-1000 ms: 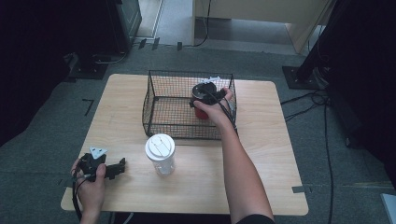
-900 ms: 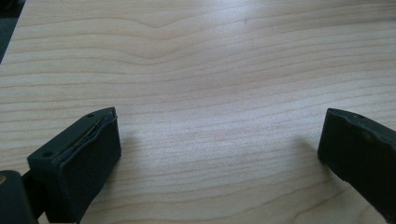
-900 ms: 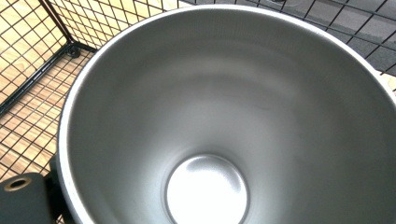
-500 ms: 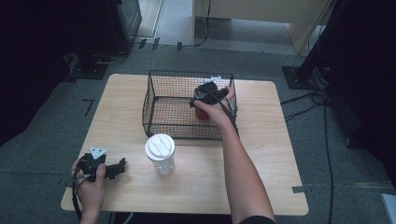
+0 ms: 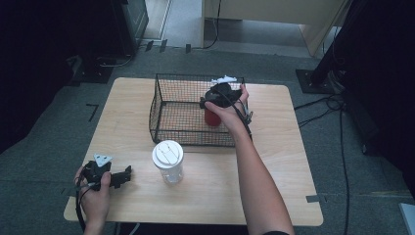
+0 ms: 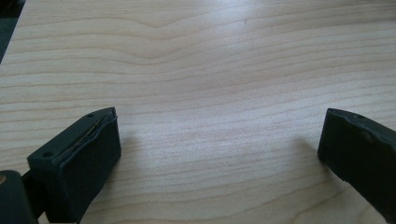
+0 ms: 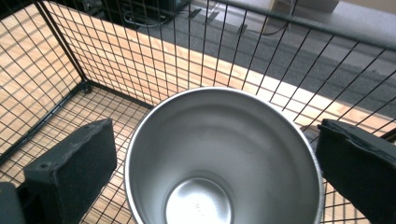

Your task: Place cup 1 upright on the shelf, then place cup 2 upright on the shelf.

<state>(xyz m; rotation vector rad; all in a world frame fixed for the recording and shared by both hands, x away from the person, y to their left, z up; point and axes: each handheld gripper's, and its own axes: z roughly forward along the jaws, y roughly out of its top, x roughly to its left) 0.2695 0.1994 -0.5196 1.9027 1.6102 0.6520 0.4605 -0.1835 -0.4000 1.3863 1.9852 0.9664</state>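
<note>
A light wooden bench [image 5: 274, 161] with rounded corners stands on grey carpet [image 5: 44, 147]. Dark equipment stands to the left and right of it, cables [image 5: 337, 105] trail across the floor at the right, and short strips of tape [image 5: 313, 198] mark the carpet near the bench corners. A pale cabinet [image 5: 274, 19] shows beyond the far edge.

A black wire basket [image 5: 161, 105] sits on the far half of the bench, open at the top. Inside it, towards its right side, stands a cup [image 5: 212, 117] that is red outside; the right gripper view looks into its bare steel interior [image 7: 219, 158], which is empty. The wood of the bench shows through the basket's mesh floor [image 7: 42, 135].

A clear jar with a white lid [image 5: 168, 160] stands upright on the bench just in front of the basket, apart from it; its contents cannot be told.

The right tool [image 5: 219, 97] is held over the cup inside the basket. Its jaws are spread, one on either side of the cup's rim, with a gap showing at each side.

The left tool [image 5: 117, 176] rests at the near left corner of the bench, well apart from the jar. Its jaws are spread wide over bare wood grain [image 6: 219, 93], with nothing between them.
</note>
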